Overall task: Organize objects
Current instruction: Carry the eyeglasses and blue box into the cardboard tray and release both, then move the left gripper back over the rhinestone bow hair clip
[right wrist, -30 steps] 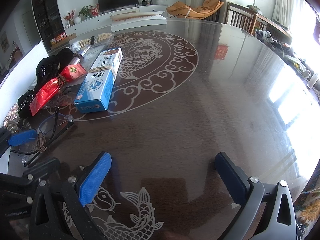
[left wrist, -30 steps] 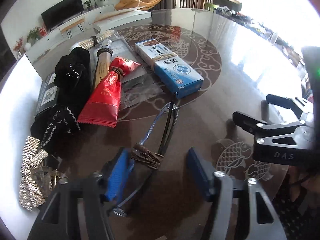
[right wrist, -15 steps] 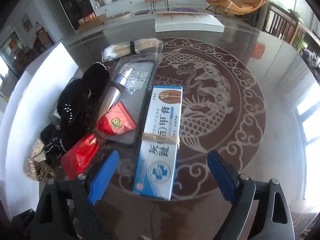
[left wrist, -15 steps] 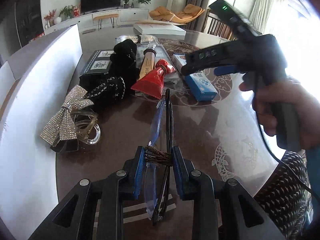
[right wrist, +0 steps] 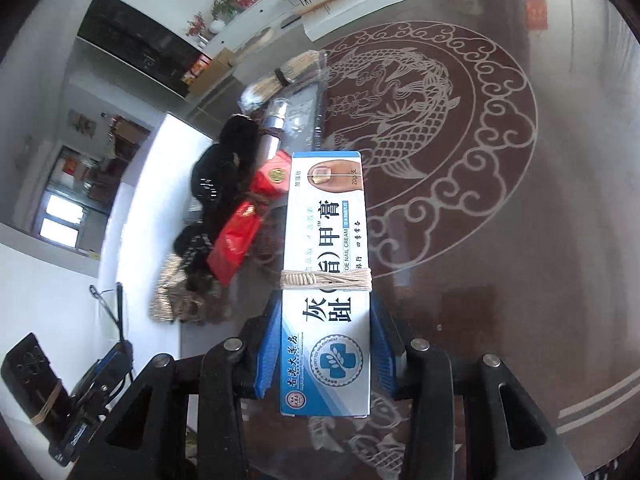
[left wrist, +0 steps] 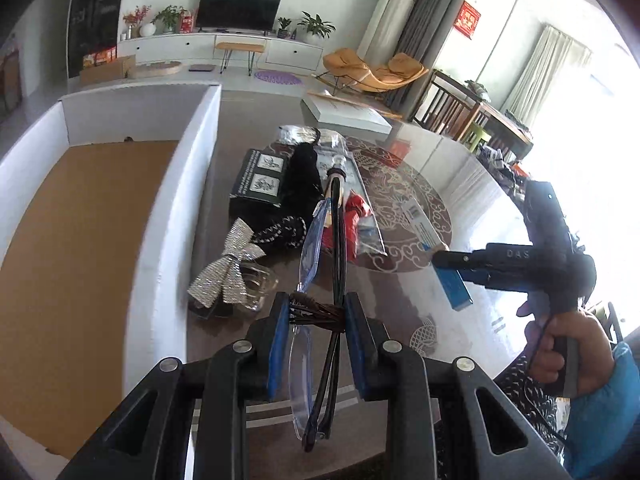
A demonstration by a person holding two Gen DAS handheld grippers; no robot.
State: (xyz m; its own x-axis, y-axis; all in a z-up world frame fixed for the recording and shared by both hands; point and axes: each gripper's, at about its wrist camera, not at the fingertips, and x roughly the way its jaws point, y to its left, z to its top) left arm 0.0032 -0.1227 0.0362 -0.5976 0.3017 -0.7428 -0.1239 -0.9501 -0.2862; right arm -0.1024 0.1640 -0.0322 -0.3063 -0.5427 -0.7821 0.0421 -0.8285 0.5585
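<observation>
Right claw clamped on blue-white ointment box, twine-wrapped at mid-length. Left of box: red packet, black pouch, silver tube. Beneath: dragon-patterned desk.

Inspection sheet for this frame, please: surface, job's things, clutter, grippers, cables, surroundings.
Surface: dark round table, pale dragon inlay.
Job's things: folded glasses, twine-bound; ointment box, string-bound; white cardboard box open at left.
Clutter: red packet, black cloth, rhinestone bow, dark booklet.
Grippers: left gripper clamps glasses; right gripper clamps ointment box.
Cables: nothing seen.
Surroundings: television, orange lounge chair.
</observation>
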